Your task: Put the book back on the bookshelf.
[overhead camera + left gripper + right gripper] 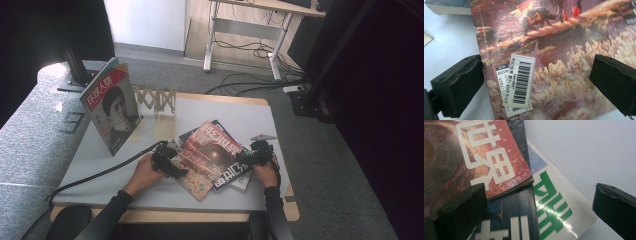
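A red magazine [207, 155] lies on top of a loose pile on the white table [240, 117]. Its cover shows orange fantasy art [564, 50] and a barcode sticker [520, 81]. Under it lie a dark blue magazine [511, 215] and a white one with green characters [551, 205]. My left gripper [169, 164] is at the pile's left edge, open, its jaws wide either side of the sticker [534, 87]. At the pile's right edge my right gripper [256, 154] is open over the red magazine's corner [539, 202].
A magazine with a portrait cover [111, 105] stands upright at the table's left rear, beside a folding wooden rack [156, 100]. A small card [263, 137] lies near the right gripper. Beyond the table are a desk frame [245, 30] and floor cables.
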Demonstrator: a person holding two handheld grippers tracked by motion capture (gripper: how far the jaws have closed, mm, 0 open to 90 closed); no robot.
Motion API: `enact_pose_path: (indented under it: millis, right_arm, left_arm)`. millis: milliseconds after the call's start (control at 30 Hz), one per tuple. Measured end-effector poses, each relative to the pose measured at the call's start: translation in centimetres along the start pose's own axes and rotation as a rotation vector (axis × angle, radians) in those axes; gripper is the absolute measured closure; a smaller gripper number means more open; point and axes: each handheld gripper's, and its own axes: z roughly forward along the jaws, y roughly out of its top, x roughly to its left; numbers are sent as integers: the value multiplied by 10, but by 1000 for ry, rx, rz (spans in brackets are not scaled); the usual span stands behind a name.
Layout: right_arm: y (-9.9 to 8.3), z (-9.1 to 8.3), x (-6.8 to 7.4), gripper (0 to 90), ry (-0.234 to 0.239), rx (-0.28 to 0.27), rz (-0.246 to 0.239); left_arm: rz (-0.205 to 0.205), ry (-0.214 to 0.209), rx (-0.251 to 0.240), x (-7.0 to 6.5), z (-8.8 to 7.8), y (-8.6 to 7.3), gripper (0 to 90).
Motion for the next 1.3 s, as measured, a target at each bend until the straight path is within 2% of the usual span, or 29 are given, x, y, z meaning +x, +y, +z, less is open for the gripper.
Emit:
enact_pose_path:
  millis: [167,433,600,667,733,800,900,1000,1133,1233,1300]
  right_arm:
    - [6,7,0,0,-3,-4,9]
    - [15,16,-2,0,-16,-6,12]
    - [21,21,-4,8,-34,-14,24]
    - [23,24,-5,10,-38,-20,33]
    - [23,26,-6,11,-33,-23,40]
    - [22,25,-5,42,-27,-29,43]
    - [19,21,-4,55,2,-24,23]
    - [14,16,-2,53,23,-22,10]
    - [9,10,-1,53,41,-22,3]
    - [4,6,2,54,54,-20,-7]
    - [1,3,4,59,69,-23,-8]
  left_arm:
    - [35,16,-12,-6,-4,-4,5]
    - [30,33,-8,-14,-5,-7,19]
    - [79,3,6,-23,-7,-11,21]
    - [86,1,7,-25,-7,-12,19]
    - [85,-7,0,-24,-8,-13,17]
    - [70,-26,-27,-22,-10,-15,20]
    - [59,-41,-63,-20,-15,-19,46]
    - [52,-45,-68,-18,-19,-25,2]
    - [55,-46,-77,-16,-26,-34,0]
    - [93,-32,-86,-18,-34,-40,35]
    - [117,-22,-95,-20,-39,-44,134]
